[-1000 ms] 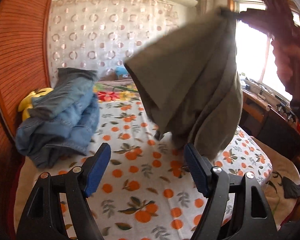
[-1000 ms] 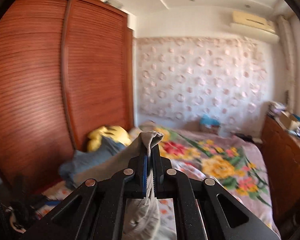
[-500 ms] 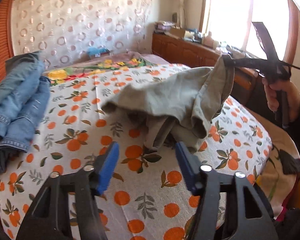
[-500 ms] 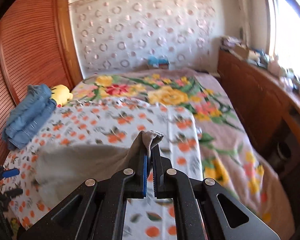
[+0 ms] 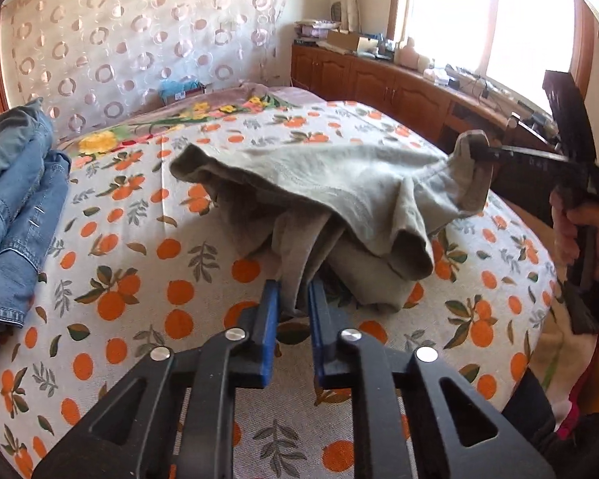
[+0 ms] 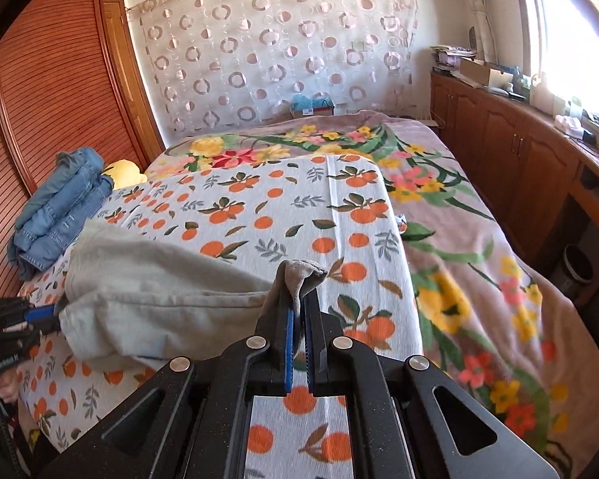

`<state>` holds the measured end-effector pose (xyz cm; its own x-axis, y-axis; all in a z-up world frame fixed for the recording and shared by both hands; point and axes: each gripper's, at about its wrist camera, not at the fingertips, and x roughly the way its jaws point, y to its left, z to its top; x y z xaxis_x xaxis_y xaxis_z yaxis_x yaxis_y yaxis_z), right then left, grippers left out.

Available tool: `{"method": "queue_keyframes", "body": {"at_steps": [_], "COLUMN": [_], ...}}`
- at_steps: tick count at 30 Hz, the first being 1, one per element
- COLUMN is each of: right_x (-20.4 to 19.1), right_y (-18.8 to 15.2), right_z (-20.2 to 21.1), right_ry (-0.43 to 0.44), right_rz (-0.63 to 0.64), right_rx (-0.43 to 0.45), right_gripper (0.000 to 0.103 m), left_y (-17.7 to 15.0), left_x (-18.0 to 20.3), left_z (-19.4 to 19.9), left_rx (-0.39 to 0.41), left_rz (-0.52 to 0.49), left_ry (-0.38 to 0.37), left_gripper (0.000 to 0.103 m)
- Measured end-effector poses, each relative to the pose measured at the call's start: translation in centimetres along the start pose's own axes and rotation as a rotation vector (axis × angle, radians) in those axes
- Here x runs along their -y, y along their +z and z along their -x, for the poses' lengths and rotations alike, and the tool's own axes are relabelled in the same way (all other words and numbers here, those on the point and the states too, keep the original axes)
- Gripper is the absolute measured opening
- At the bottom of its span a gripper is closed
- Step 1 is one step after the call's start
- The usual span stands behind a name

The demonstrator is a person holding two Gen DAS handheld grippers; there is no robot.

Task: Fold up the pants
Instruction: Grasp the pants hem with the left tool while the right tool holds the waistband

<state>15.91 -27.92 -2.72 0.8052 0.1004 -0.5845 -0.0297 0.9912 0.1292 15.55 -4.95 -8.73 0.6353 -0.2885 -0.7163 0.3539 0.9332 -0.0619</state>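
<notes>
Grey-green pants lie bunched on the orange-print bedspread, one end lifted at the right. My left gripper is low over the bed; its jaws are closing, and a hanging fold of the pants fills the gap between the blue pads. In the right wrist view my right gripper is shut on a corner of the pants, which stretch away to the left toward the left gripper. The left wrist view shows the right gripper holding that corner up, with a hand behind it.
A stack of folded blue jeans lies at the bed's left side beside a yellow plush toy. A wooden wardrobe stands on the left, and low wooden cabinets run under the window on the right. A floral blanket covers the far bed.
The pants came down from hanging in the air onto the bed. My left gripper moved in and closed on a fold. My right gripper sank low with its corner.
</notes>
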Motion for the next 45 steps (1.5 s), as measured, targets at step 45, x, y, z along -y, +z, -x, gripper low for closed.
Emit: {"method": "queue_keyframes", "body": {"at_steps": [45], "right_x": [-0.5], "right_y": [7.5], "right_z": [5.4], "right_ry": [0.080], "right_rz": [0.132], "right_rx": [0.189], "right_gripper": [0.004], "left_y": [11.1], "left_x": [-7.9], "left_z": [8.4], "left_rx": [0.267], "left_rz": [0.002], "left_ry": [0.206], "left_gripper": [0.009]}}
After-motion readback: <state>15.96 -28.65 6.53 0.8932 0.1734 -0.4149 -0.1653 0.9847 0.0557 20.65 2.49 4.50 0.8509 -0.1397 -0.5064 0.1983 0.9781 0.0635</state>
